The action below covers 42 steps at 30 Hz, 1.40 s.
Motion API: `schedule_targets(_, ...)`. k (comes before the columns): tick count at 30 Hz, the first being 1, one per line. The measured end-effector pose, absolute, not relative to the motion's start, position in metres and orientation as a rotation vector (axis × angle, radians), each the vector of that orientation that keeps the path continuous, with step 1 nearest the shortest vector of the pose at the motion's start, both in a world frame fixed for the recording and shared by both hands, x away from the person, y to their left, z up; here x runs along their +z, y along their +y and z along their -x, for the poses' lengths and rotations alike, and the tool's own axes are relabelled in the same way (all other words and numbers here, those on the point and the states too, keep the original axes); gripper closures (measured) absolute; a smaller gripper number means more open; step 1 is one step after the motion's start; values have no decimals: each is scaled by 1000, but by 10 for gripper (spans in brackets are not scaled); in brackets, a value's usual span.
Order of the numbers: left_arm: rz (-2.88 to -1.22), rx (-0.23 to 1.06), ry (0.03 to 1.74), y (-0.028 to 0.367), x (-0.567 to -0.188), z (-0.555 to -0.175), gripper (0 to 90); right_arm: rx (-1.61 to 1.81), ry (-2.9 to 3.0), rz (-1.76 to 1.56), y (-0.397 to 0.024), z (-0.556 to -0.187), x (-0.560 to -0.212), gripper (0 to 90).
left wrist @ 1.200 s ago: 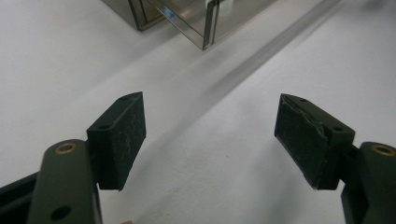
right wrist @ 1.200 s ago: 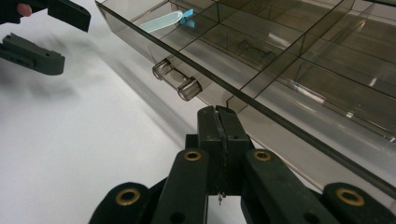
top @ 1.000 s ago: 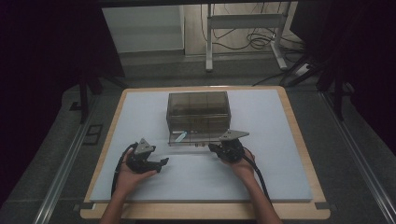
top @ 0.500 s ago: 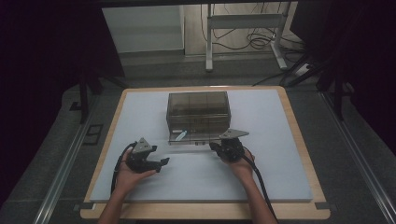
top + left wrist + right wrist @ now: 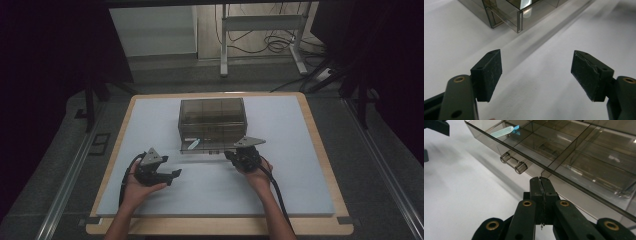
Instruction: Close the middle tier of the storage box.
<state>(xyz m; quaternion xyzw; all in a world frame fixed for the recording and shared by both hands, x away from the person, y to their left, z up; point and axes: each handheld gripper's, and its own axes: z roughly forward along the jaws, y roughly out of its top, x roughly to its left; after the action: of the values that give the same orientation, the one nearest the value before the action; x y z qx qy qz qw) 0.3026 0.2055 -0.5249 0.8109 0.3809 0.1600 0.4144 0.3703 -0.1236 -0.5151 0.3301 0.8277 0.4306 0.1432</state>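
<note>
My right gripper point(image 5: 541, 181) has its 2 jaws pressed flat together with nothing between them, tips at the front wall of the pulled-out drawer point(image 5: 529, 167), just beside its clear handle point(image 5: 513, 163). A pale blue tube point(image 5: 502, 131) lies in the drawer's far corner compartment. My left gripper point(image 5: 536, 72) stands wide open and empty over the white mat point(image 5: 300, 150), near the smoky plastic organizer point(image 5: 212, 117).

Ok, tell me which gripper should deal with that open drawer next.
Right, probably. The right gripper, jaws shut, sits just in front of the open drawer beside its handle. The left gripper, jaws open, rests farther off on the mat.
</note>
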Motion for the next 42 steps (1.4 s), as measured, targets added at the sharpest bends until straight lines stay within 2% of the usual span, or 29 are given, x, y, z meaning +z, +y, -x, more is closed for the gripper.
schedule_targets(42, -2047, 415, 962, 207, -524, -301, 255, 1246, 2346, -981, -121, -389, -513, 882)
